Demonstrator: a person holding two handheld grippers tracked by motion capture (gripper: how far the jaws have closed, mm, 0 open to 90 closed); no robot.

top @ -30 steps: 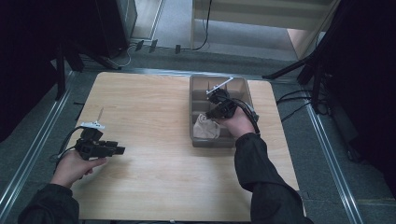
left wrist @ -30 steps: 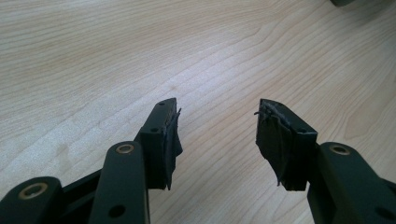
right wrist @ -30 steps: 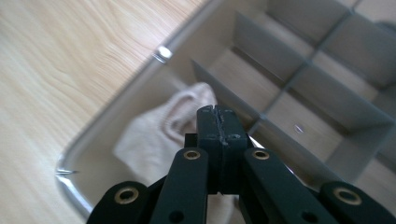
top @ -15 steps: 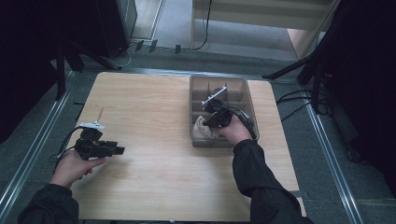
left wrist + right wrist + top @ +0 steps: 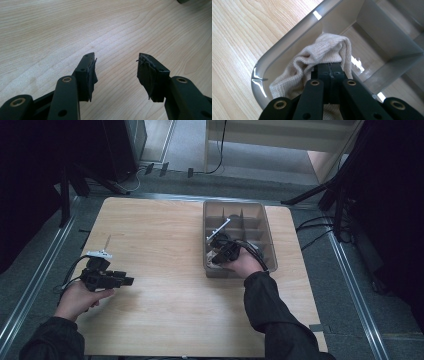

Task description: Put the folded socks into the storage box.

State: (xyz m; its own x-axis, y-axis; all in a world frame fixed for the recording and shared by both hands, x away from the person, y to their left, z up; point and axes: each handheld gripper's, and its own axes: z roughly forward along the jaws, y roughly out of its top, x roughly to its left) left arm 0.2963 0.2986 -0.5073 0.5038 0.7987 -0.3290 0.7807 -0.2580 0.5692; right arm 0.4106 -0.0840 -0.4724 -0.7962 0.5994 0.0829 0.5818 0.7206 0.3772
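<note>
Cream knitted cloth sits bunched in the divided tray's near corner compartment, pinched between the right gripper's closed jaws — lift straight, clear of the wall. The left gripper gapes empty over the table.

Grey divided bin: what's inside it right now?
In the grey divided bin, a cream knitted cloth fills the near corner compartment, pinched by the right gripper. Neighbouring compartments look bare; the floor under the cloth is covered.
</note>
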